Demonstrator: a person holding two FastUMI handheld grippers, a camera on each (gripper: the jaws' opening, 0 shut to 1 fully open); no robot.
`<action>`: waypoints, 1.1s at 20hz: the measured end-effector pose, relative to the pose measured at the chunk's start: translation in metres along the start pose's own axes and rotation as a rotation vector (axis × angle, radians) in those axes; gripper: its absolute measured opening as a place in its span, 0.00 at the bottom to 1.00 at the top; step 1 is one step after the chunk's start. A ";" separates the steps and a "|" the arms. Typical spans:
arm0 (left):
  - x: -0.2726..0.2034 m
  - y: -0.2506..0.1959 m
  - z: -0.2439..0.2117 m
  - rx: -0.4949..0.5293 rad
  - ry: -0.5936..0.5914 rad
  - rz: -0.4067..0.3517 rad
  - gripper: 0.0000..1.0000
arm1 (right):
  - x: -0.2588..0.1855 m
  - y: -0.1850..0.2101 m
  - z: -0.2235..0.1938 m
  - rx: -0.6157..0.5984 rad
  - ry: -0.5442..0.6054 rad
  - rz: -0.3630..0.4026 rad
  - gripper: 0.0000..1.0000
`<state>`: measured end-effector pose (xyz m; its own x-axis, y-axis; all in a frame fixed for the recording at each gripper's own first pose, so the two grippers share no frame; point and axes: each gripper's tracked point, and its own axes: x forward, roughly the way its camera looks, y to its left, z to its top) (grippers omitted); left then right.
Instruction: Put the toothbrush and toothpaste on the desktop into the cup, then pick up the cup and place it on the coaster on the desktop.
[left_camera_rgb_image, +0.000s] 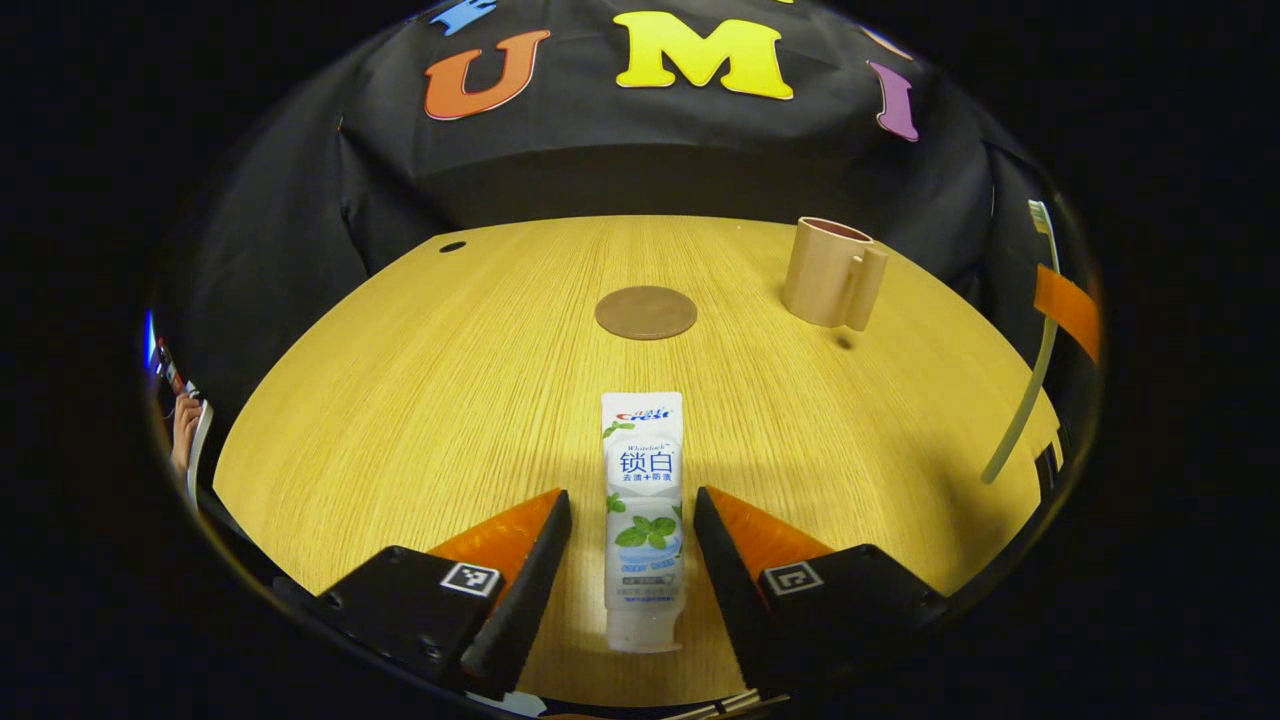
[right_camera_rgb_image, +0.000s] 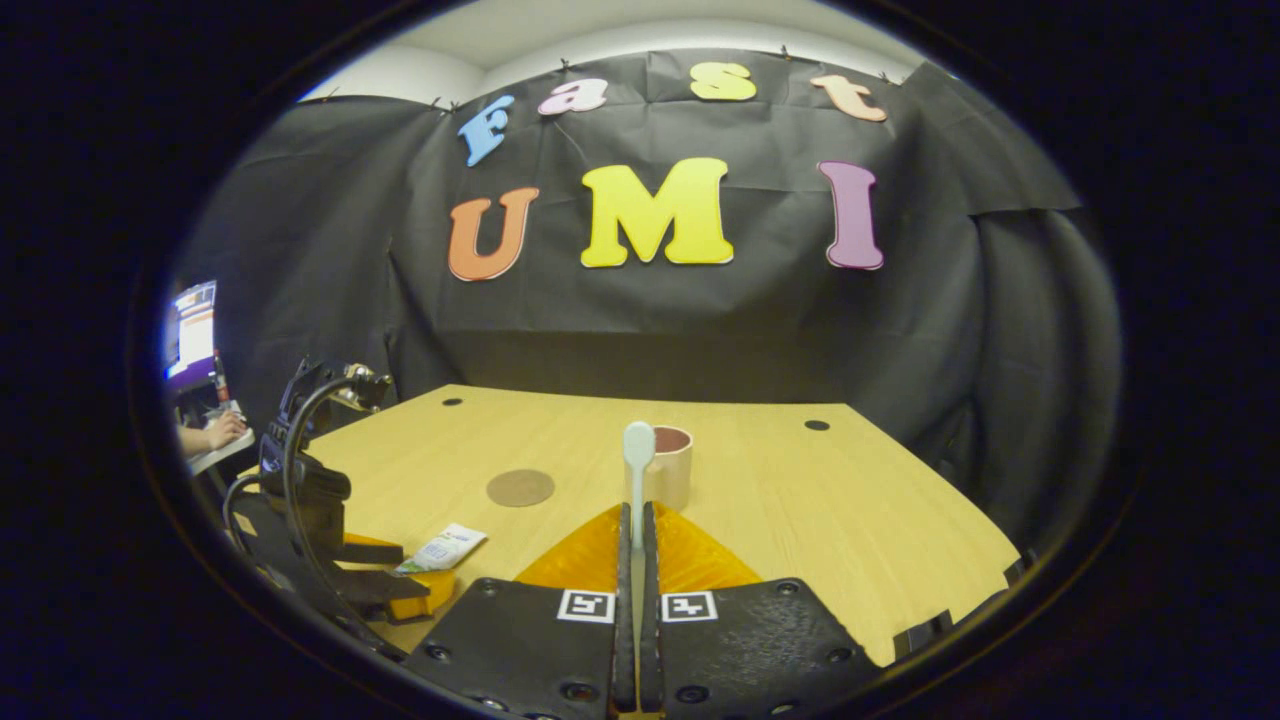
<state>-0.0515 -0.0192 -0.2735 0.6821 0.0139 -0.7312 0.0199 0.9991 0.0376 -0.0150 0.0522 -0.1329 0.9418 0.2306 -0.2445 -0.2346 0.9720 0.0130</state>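
a: where do things stand around the cup (left_camera_rgb_image: 832, 272)?

b: it's upright on the worktop (left_camera_rgb_image: 420, 400), the coaster (left_camera_rgb_image: 646, 312) beside it, nothing in it as far as i can tell. the right tongs (right_camera_rgb_image: 634, 520) are pinched tight on the toothbrush (right_camera_rgb_image: 637, 470), head up, short of the cup.

a: and the left tongs (left_camera_rgb_image: 630, 560)?

b: spread wide, straddling the toothpaste (left_camera_rgb_image: 643, 520), which lies flat, well short of the cup. neither finger touches it.

a: so, advice?

b: lower until the fingers flank the tube's middle, squeeze gently, lift level. carry the brush over the cup's mouth before letting go.
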 end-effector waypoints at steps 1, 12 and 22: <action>-0.001 -0.003 -0.001 0.003 0.006 -0.007 0.74 | 0.000 -0.003 0.000 0.008 -0.001 -0.004 0.02; -0.005 0.001 0.012 0.024 -0.070 -0.012 0.41 | 0.004 -0.019 0.002 0.026 0.002 -0.039 0.02; -0.061 -0.006 0.108 0.065 -0.322 0.005 0.41 | 0.010 -0.026 0.035 -0.012 -0.064 -0.060 0.02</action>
<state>-0.0141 -0.0300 -0.1561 0.8784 -0.0050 -0.4779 0.0554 0.9943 0.0913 0.0093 0.0313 -0.1016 0.9676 0.1750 -0.1820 -0.1801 0.9836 -0.0117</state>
